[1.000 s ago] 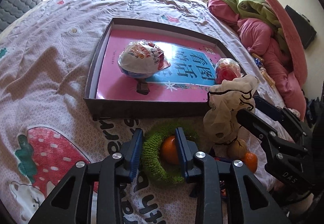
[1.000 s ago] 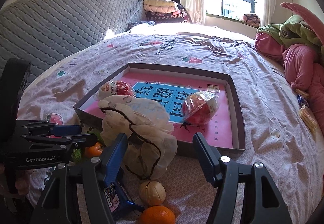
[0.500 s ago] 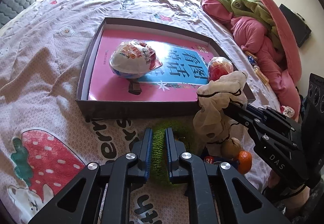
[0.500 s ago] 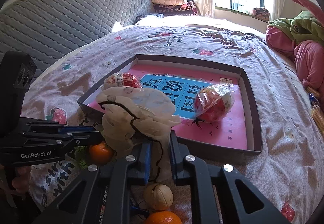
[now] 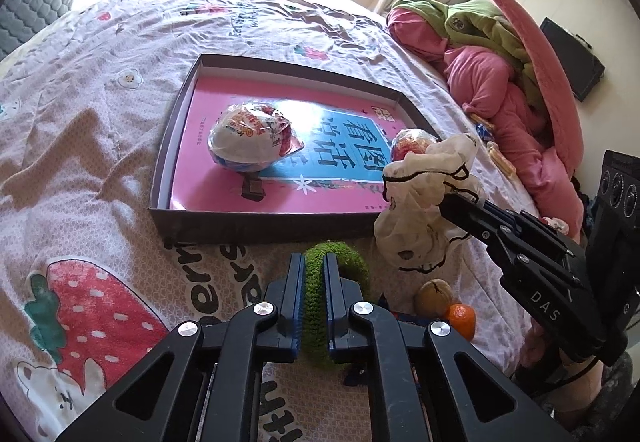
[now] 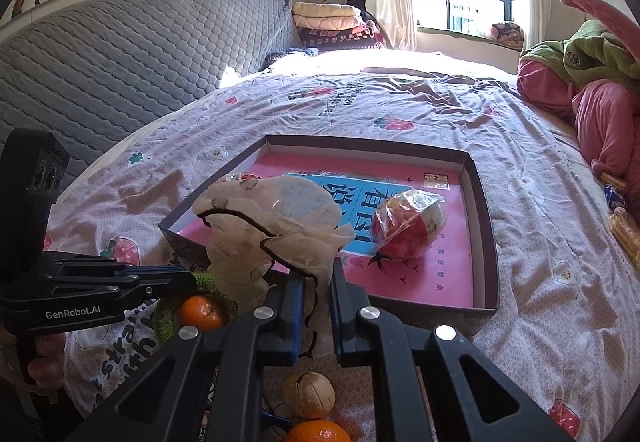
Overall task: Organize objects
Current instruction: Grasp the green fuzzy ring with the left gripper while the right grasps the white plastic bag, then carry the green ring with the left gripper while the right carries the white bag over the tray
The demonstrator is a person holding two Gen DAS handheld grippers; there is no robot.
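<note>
Both my jaws are clamped. My left gripper (image 5: 313,268) pinches the rim of the green knitted ring (image 5: 340,262), which sits on the bed (image 5: 100,90) just in front of the shallow dark tray (image 5: 260,228). My right gripper (image 6: 318,282) pinches the cream cloth pouch (image 6: 264,238), held up over the tray's near edge. Two wrapped balls (image 5: 250,140) lie apart inside the tray on a pink book (image 5: 200,178). Near the ring rest a walnut (image 6: 308,394) and two tangerines (image 6: 201,312).

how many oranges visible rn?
2. One orange sits inside the green ring held by the left tool; another orange lies beside the walnut. More may be hidden.
</note>
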